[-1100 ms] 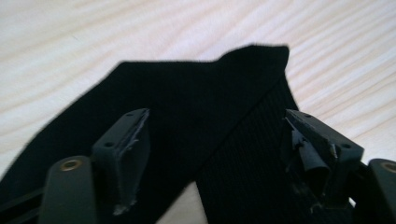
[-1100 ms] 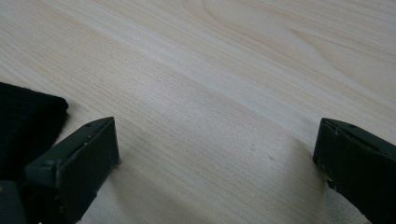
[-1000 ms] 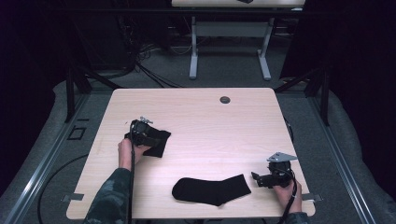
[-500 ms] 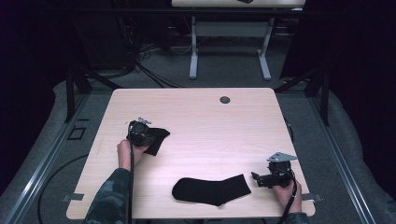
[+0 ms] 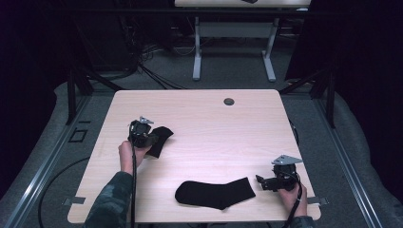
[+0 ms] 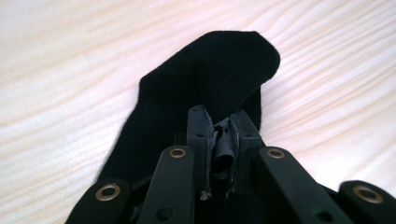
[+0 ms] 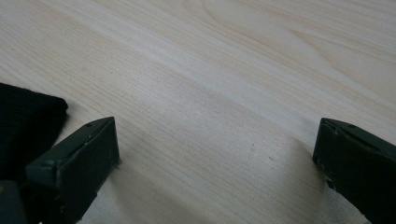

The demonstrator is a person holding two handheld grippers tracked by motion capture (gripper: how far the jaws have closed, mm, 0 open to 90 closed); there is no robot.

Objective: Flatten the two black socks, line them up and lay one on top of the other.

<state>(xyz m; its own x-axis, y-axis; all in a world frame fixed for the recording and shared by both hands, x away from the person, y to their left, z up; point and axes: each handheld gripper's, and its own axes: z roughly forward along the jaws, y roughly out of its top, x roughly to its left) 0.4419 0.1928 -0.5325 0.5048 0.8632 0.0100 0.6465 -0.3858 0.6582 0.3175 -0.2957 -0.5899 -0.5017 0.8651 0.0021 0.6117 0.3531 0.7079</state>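
left gripper [image 5: 151, 140]: on the left side of the bench [image 5: 204, 114], hand behind it. Jaws pinching a fold of the held sock [image 5: 160, 139]; in the left gripper view a bunched bit of black fabric sits between the two pressed tips [image 6: 223, 140].
held sock: black, mostly lying on the bench just right of the left gripper, toe end rounded and pointing away from the jaws [image 6: 219, 74]. Looks doubled over near the pinch; can't tell how many layers.
flat sock [image 5: 215, 193]: black, lies flat near the front edge, centre-right, toe end to the left, cuff end to the right. Well apart from the held sock.
right gripper [image 5: 266, 183]: near right corner, low over the bench, pointing left at the cuff end of the flat sock. Jaws spread wide, nothing between them, bare wood in the gap in the right gripper view [image 7: 215, 140]. Sock edge sits just beside the left-hand jaw in that view [image 7: 28, 126], not between the jaws.
step in hand: my read is pairing the two socks. Left has its sock secured, right is lined up but has not gripped.
next move: right needs to slide left so the cuff edge enters the gap, drop to the surface, then close. Left should lift clear and carry its sock toward the flat one.
risk: thin fabric flat on wood, lower jaw may push the cuff instead of getting under it.
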